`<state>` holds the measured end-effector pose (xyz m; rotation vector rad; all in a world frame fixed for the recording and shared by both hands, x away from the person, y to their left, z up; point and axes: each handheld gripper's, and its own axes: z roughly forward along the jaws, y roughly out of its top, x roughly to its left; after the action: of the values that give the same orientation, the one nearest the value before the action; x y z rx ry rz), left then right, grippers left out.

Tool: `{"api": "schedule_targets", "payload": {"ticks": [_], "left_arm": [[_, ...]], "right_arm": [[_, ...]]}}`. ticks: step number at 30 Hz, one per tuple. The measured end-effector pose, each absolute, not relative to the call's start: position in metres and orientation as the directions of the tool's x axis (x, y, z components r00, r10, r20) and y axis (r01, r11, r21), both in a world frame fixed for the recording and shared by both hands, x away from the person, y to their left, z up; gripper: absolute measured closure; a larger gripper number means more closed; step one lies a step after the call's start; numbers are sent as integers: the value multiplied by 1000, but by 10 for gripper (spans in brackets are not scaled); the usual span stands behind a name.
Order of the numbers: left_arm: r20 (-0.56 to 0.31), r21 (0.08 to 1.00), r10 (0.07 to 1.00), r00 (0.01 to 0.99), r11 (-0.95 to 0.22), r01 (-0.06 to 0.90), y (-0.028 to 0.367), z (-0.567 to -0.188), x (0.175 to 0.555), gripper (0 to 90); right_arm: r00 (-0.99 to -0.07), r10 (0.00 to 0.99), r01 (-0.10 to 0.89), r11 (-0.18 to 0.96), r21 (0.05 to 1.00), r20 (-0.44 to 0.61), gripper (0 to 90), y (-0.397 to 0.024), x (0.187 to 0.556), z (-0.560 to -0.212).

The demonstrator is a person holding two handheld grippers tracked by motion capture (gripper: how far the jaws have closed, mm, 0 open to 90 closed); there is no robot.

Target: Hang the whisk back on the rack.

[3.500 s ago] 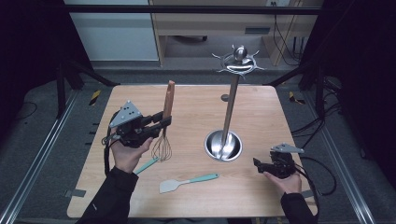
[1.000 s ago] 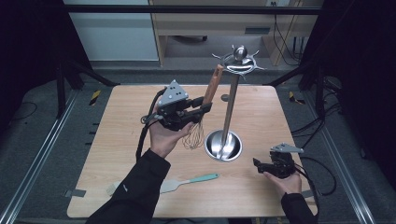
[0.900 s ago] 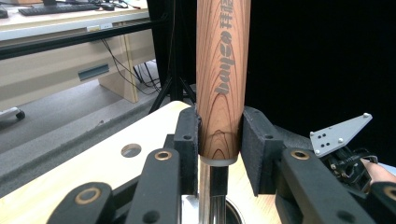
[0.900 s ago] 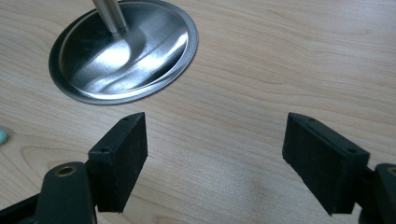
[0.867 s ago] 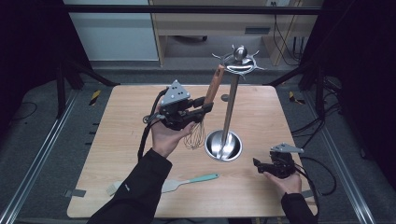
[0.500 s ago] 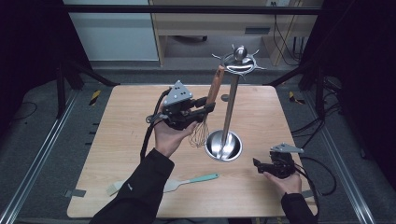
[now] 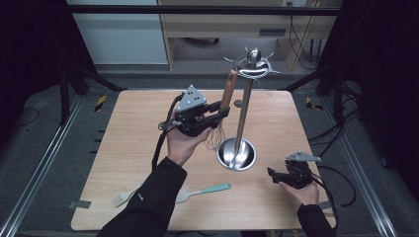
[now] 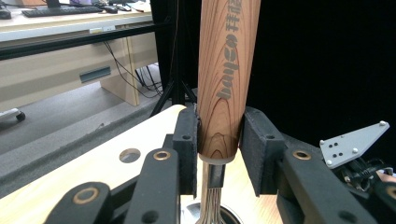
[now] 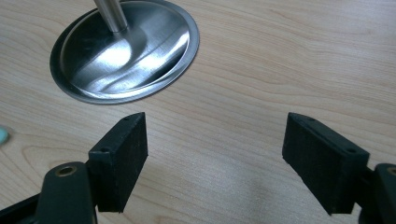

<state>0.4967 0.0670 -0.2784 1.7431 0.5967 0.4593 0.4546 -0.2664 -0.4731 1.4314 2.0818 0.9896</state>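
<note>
Spatulas lie nearest on the wooden table [image 7: 123, 148]: a teal-handled spatula [image 7: 203, 191] and a pale one [image 7: 126, 196]. Farther right, the right gripper [image 7: 274, 173] rests low, jaws wide apart and empty. Beyond, the left gripper [image 7: 223, 110] clamps the whisk [image 7: 227, 96] by its wooden handle, upright beside the steel utensil stand [image 7: 242, 118], near its hooked top.

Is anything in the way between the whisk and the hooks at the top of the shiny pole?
Nothing visible. The left gripper holds the whisk upright by its wooden handle, just left of the stand. The handle's top sits beside the hook ring.
</note>
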Motion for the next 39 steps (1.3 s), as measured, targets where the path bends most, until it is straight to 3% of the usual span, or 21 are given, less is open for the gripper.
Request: {"api": "schedule_targets", "payload": {"ticks": [17, 28, 36, 39], "left_arm": [[-1, 970, 640, 769, -185, 155, 62, -283, 502, 660], [-9, 967, 642, 767, -189, 170, 71, -286, 500, 585], [-20, 958, 661, 750, -203, 204, 89, -296, 501, 542], [-28, 952, 665, 746, -209, 222, 99, -302, 501, 523]], "right_arm": [[-381, 923, 618, 219, 755, 44, 236, -267, 455, -473], [-373, 927, 614, 213, 760, 42, 249, -267, 455, -472], [-360, 932, 597, 193, 779, 44, 317, -270, 452, -467], [-363, 931, 587, 199, 785, 35, 381, -270, 452, -466]]}}
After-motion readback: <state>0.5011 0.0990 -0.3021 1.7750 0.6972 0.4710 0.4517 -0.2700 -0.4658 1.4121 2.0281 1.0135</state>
